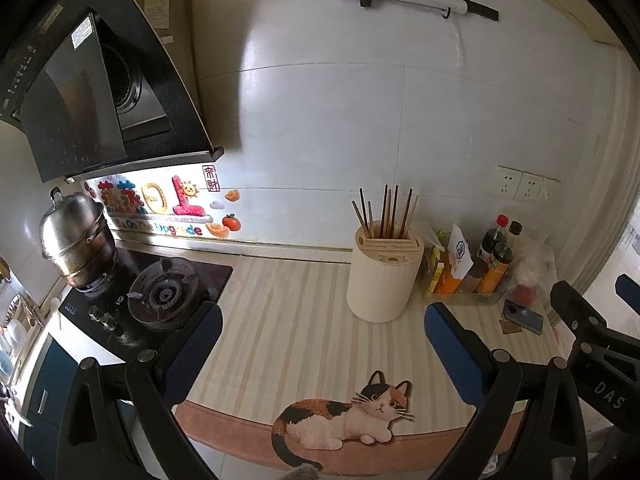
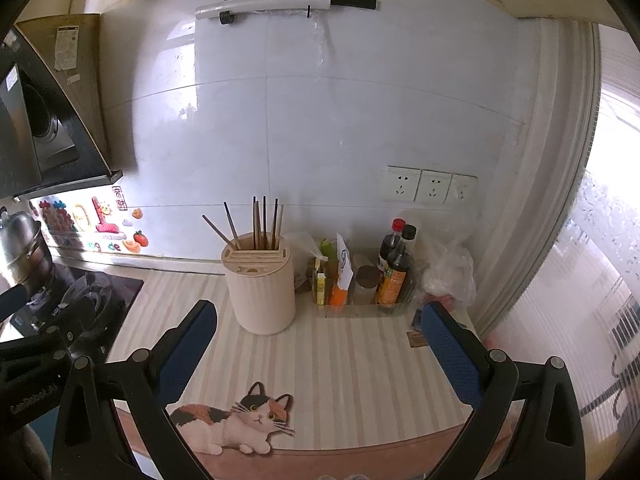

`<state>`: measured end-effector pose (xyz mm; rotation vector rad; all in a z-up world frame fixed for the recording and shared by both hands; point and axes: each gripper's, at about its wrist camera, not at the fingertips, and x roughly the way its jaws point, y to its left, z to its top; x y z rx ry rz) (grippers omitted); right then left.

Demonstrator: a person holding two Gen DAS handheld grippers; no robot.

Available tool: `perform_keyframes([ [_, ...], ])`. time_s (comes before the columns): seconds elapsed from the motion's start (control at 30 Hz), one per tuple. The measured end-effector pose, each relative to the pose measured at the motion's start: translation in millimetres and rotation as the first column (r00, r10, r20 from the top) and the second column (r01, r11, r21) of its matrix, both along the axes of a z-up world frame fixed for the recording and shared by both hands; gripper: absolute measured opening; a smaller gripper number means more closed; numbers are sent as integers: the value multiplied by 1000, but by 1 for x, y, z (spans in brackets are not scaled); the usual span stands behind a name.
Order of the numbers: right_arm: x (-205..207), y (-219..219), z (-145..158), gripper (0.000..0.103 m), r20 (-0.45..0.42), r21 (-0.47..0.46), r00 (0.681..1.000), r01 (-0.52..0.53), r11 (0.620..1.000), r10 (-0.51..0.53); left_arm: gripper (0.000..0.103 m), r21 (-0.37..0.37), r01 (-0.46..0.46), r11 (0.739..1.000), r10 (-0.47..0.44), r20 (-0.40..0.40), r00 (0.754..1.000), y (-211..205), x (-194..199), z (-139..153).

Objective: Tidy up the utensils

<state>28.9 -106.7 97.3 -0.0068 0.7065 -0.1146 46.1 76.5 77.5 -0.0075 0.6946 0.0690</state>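
Observation:
A cream round utensil holder (image 1: 382,280) stands on the striped counter mat (image 1: 288,320), with several dark chopsticks (image 1: 386,212) upright in its wooden top. It also shows in the right wrist view (image 2: 262,290) with the chopsticks (image 2: 260,222). My left gripper (image 1: 324,328) is open and empty, held above the mat in front of the holder. My right gripper (image 2: 318,326) is open and empty, also in front of the holder; it shows at the right edge of the left wrist view (image 1: 592,320).
A gas stove (image 1: 160,296) with a steel pot (image 1: 76,236) is at the left under a range hood (image 1: 92,92). A clear tray of sauce bottles (image 2: 384,276) and a plastic bag (image 2: 448,272) stand right of the holder. A phone (image 1: 524,316) lies nearby. A hook rail (image 2: 280,6) hangs on the wall.

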Motion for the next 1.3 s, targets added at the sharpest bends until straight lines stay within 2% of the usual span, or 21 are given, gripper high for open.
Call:
perform_keyframes([
  [1.3, 2, -8, 2, 103, 4, 3, 1000, 0, 1000, 0, 103, 10, -5, 1000, 5, 15, 1000, -4, 5, 5],
])
